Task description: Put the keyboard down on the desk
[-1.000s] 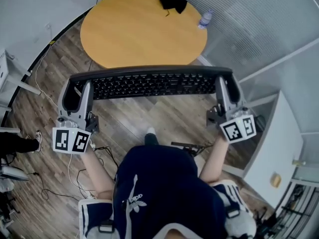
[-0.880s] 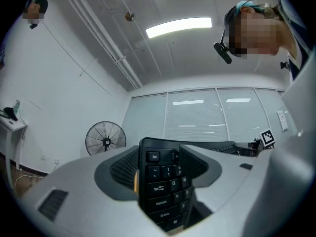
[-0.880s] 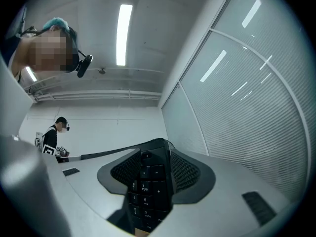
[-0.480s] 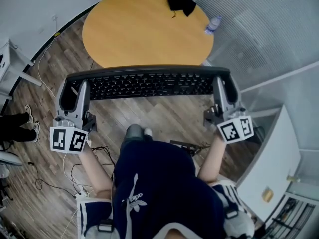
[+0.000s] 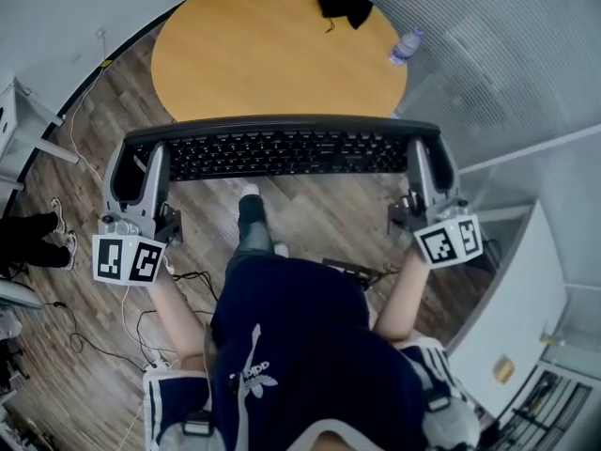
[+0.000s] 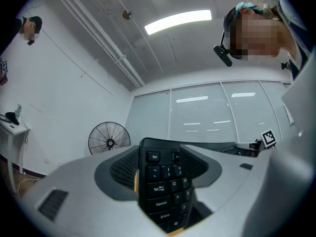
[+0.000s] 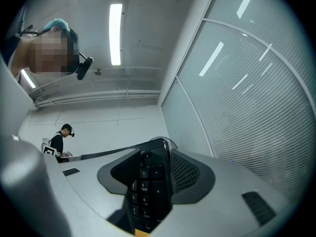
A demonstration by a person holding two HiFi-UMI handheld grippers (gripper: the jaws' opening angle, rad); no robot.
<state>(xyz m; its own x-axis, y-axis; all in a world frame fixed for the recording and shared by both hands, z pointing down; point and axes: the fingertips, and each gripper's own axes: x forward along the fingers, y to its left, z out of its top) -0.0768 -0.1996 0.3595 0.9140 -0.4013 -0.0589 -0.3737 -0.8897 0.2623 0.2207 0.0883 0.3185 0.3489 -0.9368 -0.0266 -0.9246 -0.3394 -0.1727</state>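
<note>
A long black keyboard (image 5: 282,148) hangs level in the air, just short of the round wooden desk (image 5: 272,45). My left gripper (image 5: 141,172) is shut on its left end (image 6: 160,181), where the Esc and Tab keys show between the jaws. My right gripper (image 5: 427,167) is shut on its right end (image 7: 148,186), clamping the number pad. The keyboard's far edge overlaps the near rim of the desk in the head view.
On the desk's far side lie a black cloth (image 5: 343,3) and a plastic water bottle (image 5: 404,45). Cables (image 5: 188,285) trail over the wooden floor. A white cabinet (image 5: 526,289) stands at right, a floor fan (image 6: 108,139) by the wall, a glass partition behind.
The person has stepped forward, one foot now under the keyboard. The keyboard and both grippers sit slightly closer to the desk's edge, still gripped at both ends.
</note>
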